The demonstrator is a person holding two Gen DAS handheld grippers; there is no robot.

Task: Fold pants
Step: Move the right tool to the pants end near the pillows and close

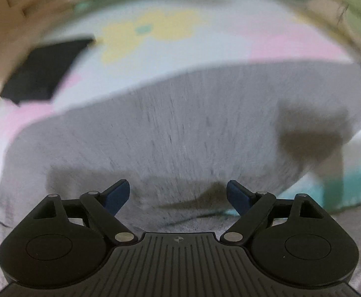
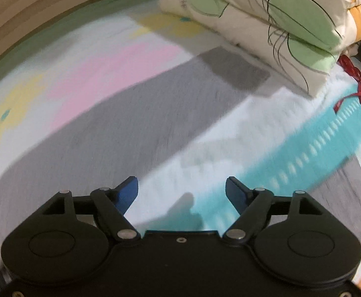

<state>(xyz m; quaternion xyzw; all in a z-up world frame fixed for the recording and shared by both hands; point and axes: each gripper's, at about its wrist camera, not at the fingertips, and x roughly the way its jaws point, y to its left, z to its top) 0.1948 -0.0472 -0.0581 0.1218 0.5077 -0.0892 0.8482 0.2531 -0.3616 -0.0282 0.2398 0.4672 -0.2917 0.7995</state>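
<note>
Grey pants [image 1: 180,128] lie flat on a pastel blanket [image 1: 155,47] and fill the middle of the left wrist view. My left gripper [image 1: 178,195] is open and empty, just above the pants' near part. In the right wrist view a grey pant leg [image 2: 101,128] runs diagonally to its darker cuff [image 2: 237,69]. My right gripper [image 2: 181,193] is open and empty, above the blanket [image 2: 229,136] beside the leg's edge. Both views are motion-blurred.
A dark flat object [image 1: 44,71] lies on the blanket at the far left. A folded cream and green quilt [image 2: 279,24] is stacked at the far right, with a red ribbon [image 2: 353,81] beside it. A beige wall [image 2: 32,7] borders the bed.
</note>
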